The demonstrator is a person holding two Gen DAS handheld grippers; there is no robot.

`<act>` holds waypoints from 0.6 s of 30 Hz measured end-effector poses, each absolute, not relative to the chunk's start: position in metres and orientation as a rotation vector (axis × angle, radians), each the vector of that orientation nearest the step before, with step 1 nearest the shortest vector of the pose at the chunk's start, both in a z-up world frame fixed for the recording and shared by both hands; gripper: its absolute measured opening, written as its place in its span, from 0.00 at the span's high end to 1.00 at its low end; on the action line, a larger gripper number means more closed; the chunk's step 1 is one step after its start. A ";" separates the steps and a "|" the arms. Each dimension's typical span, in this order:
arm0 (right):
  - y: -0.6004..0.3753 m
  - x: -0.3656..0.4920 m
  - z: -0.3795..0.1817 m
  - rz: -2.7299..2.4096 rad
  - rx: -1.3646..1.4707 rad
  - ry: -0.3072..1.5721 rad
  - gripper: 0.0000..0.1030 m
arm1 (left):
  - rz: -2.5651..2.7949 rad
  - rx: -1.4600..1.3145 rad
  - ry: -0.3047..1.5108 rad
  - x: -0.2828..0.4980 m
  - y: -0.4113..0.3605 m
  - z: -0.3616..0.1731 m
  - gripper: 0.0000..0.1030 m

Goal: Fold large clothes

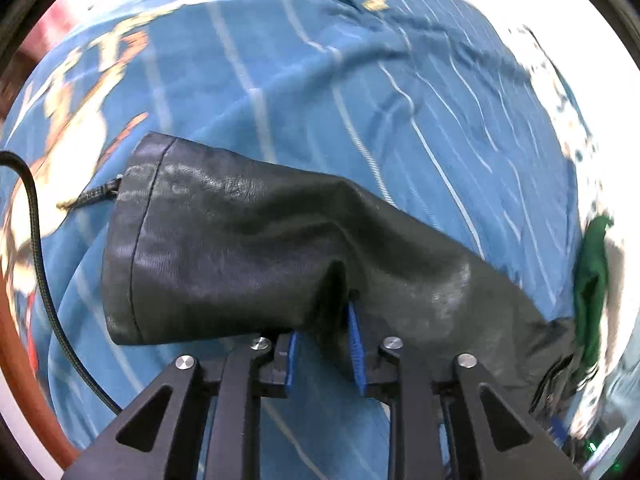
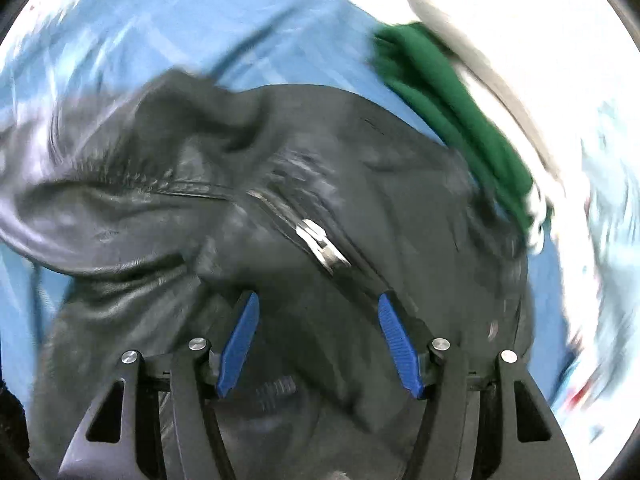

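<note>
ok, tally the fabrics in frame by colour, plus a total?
Black: 1, leather jacket, its sleeve pinched in the left gripper
Green: 1, garment
Blue: 1, striped sheet underneath
Total: 3
The right gripper is open over the jacket.

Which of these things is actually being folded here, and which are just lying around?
Part of the job:
- black leather jacket, its sleeve pinched in the left gripper
- right gripper, fingers apart over the jacket's zip

Just lying about:
- blue striped sheet underneath
- green cloth
- black cable
</note>
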State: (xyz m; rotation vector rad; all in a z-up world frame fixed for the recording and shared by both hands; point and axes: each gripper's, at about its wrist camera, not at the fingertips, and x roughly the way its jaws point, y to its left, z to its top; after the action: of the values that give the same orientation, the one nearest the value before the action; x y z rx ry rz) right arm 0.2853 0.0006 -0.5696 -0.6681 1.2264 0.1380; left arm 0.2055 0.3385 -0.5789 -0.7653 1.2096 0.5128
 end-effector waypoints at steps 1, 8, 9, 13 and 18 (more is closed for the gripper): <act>0.013 0.287 -0.586 0.117 -0.778 1.213 0.40 | 0.502 -0.736 1.231 0.212 0.338 -0.581 0.78; 0.048 0.263 -0.593 0.177 -0.812 1.080 1.00 | 0.451 -0.794 1.249 0.196 0.330 -0.581 0.29; 0.057 0.255 -0.589 0.213 -0.825 1.063 1.00 | 0.462 -0.809 1.244 0.191 0.328 -0.578 0.28; 0.070 0.239 -0.576 0.193 -0.908 1.015 0.94 | 0.517 -0.818 1.224 0.160 0.327 -0.562 0.21; 0.061 0.228 -0.596 0.140 -1.119 0.966 0.41 | 0.554 -0.833 1.217 0.140 0.335 -0.557 0.20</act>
State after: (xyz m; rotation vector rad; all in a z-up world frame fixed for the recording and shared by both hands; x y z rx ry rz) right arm 0.2278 0.0615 -0.5955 -1.1187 0.9658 0.1401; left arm 0.1401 0.3345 -0.5571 -0.8325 1.2167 0.5539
